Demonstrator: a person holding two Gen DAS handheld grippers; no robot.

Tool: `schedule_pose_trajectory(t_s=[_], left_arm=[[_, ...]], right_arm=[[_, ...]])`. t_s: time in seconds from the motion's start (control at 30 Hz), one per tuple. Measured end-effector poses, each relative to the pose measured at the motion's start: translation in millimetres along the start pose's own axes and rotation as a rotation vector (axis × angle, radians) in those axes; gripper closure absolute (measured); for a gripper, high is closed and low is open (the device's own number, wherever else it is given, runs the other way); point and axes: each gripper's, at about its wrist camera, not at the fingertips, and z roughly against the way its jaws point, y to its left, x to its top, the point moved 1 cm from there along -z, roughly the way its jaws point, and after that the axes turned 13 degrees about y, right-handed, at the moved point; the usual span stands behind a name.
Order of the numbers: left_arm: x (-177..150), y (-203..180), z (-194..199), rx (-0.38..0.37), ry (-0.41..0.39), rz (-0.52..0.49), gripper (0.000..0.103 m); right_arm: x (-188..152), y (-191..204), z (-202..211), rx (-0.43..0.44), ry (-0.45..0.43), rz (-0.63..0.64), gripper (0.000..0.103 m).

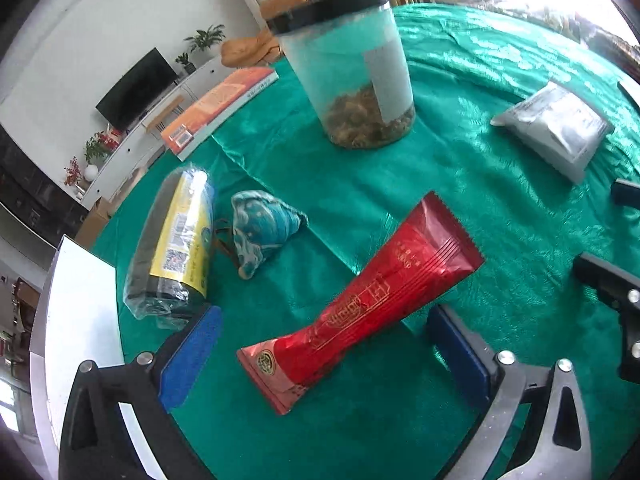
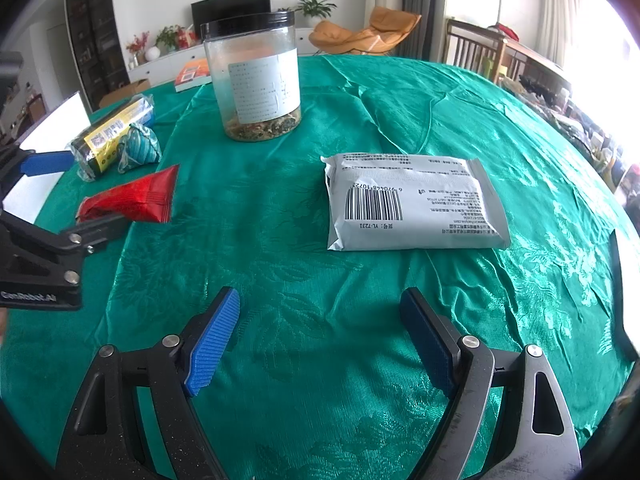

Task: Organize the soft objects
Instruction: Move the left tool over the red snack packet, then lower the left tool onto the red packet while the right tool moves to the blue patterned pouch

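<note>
Two grippers stand wide open and empty over the green-clothed counter (image 2: 400, 120): the left gripper (image 1: 320, 344) straddles the red foil packet (image 1: 360, 304), which lies flat between its pads, tail toward 1 o'clock. To grip well, I judge it should lower squarely and pinch the narrow waist. The right gripper (image 2: 320, 332) hovers with the white pouch (image 2: 412, 200) at 12 o'clock.

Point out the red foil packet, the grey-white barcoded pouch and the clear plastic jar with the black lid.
Red foil packet (image 1: 372, 304): left wrist view, its pinched middle.
Grey-white barcoded pouch (image 2: 412, 204): right wrist view, centre of its face.
Clear plastic jar with black lid (image 2: 256, 80): right wrist view, its label.
</note>
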Motion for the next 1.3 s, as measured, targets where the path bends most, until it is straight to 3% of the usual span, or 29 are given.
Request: schedule_pose_trajectory(t_s=[0.03, 0.1, 0.13, 0.2, 0.3, 0.33, 0.47, 0.53, 0.6, 0.67, 0.87, 1.03, 1.17, 1.3], left_arm=[[2, 5, -2, -0.039, 0.025, 0.031, 0.007], [2, 20, -6, -0.175, 0.092, 0.114, 0.054], [0, 25, -7, -0.207, 0.124, 0.163, 0.068], [-11, 39, -5, -0.294, 0.173, 0.275, 0.074], [-41, 58, 5, -0.539, 0.226, 0.497, 0.074], [-48, 59, 10, -0.558, 0.222, 0.521, 0.074], [-65, 53, 22, -0.408, 0.156, 0.512, 0.073], [-64, 49, 14, -0.355, 0.155, 0.495, 0.066], [-62, 48, 4, -0.326, 0.151, 0.490, 0.033], [-61, 46, -2, -0.269, 0.122, 0.492, 0.017], [-74, 46, -12, -0.181, 0.065, 0.499, 0.018], [-90, 52, -6, -0.208, -0.018, 0.540, 0.022], [-85, 40, -7, -0.159, -0.031, 0.482, 0.015], [-83, 42, -9, -0.171, -0.021, 0.491, 0.006]], right_arm=[[0, -1, 0, -0.001, 0.001, 0.000, 0.018], [0, 0, 0, -0.002, 0.000, 0.001, 0.018], [0, -1, 0, -0.002, 0.001, 0.000, 0.018], [0, 1, 0, -0.003, 0.001, 0.001, 0.018], [0, 0, 0, -0.001, 0.001, 0.000, 0.018], [0, 0, 0, -0.001, 0.001, 0.000, 0.018], [0, 1, 0, -0.001, 0.001, 0.000, 0.018], [0, 1, 0, -0.001, 0.001, 0.001, 0.018], [0, 1, 0, 0.000, 0.000, 0.000, 0.018], [0, 1, 0, 0.002, -0.001, -0.001, 0.018], [2, 1, 1, 0.020, -0.009, -0.009, 0.018], [0, -3, 2, 0.022, -0.011, -0.011, 0.018], [-1, -2, 2, 0.037, -0.016, -0.009, 0.018], [-4, -5, 5, 0.096, -0.032, -0.013, 0.018]])
